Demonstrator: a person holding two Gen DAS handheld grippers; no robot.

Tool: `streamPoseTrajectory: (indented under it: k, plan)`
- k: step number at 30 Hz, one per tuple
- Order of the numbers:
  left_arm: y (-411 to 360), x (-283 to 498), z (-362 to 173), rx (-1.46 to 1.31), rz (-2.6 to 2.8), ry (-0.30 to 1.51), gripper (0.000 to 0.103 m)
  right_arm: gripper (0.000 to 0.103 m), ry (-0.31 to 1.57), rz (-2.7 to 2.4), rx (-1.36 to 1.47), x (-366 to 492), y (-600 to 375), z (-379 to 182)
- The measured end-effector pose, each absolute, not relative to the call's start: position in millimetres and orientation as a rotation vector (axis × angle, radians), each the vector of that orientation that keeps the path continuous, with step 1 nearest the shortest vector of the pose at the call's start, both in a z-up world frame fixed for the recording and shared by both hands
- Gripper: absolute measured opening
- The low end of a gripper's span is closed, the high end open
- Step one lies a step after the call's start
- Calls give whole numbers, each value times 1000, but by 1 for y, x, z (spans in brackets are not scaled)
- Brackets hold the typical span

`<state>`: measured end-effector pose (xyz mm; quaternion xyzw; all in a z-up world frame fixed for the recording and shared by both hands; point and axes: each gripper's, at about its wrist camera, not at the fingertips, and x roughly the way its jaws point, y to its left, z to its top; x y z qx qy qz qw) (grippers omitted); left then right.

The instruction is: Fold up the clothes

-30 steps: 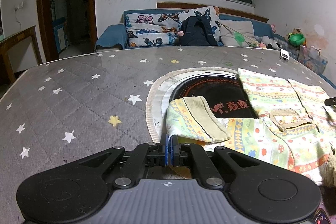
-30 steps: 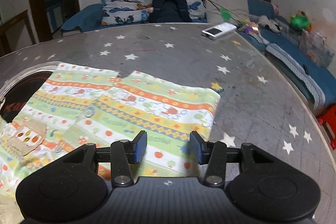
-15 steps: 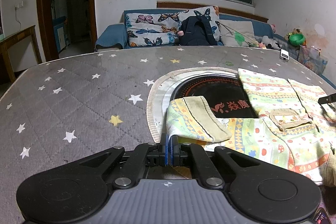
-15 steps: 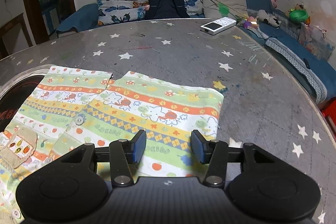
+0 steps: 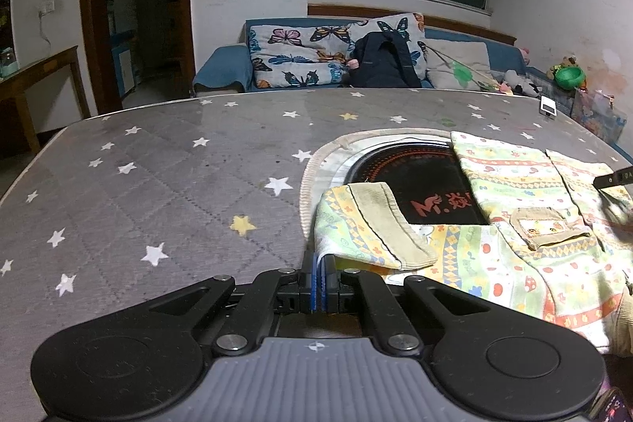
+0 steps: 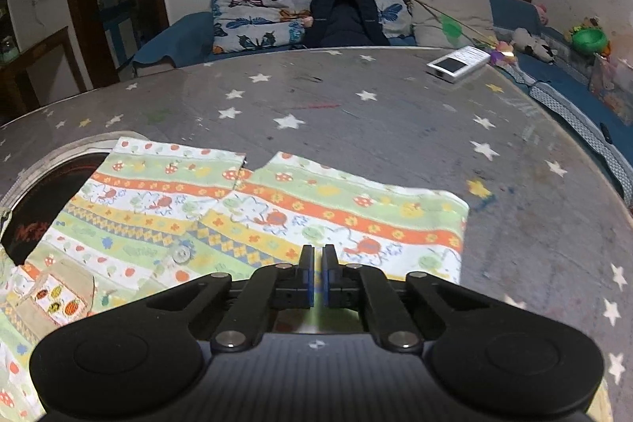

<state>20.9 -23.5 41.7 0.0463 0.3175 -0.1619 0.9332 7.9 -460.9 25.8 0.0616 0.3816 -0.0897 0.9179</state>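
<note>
The right gripper, wide open half a second ago, has closed, apparently pinching the near edge of the printed child's shirt. The left gripper stays clamped on its sleeve, so both sides look ready for a fold on the star-patterned table.

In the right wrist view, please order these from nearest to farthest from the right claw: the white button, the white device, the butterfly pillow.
1. White button on the shirt, just left of the right claw.
2. White device, far right on the table.
3. Butterfly pillow, on the sofa behind the table.
</note>
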Motion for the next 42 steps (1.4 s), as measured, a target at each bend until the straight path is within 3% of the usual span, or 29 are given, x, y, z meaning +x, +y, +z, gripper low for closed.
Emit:
streamPoseTrajectory:
  k: [15, 18, 23, 27, 36, 38, 41, 42]
  plan:
    - [2, 16, 37, 73, -282, 666, 3, 3, 774, -59, 17, 72, -397, 40]
    - [3, 16, 37, 71, -286, 667, 3, 11, 780, -51, 9, 65, -396, 42]
    - [5, 16, 36, 69, -294, 668, 3, 38, 786, -93, 8, 41, -413, 41]
    - [6, 17, 35, 67, -298, 670, 4, 48, 795, -147, 34, 18, -436, 39]
    - [5, 20, 33, 76, -294, 679, 4, 55, 807, -233, 174, -9, -483, 26]
    - [5, 20, 32, 77, -288, 677, 4, 49, 803, -212, 170, -3, -478, 25]
    - [7, 21, 32, 75, -276, 678, 4, 22, 796, -180, 162, 7, -469, 25]
    - [8, 21, 32, 73, -271, 680, 4, 8, 793, -169, 159, 10, -467, 25]
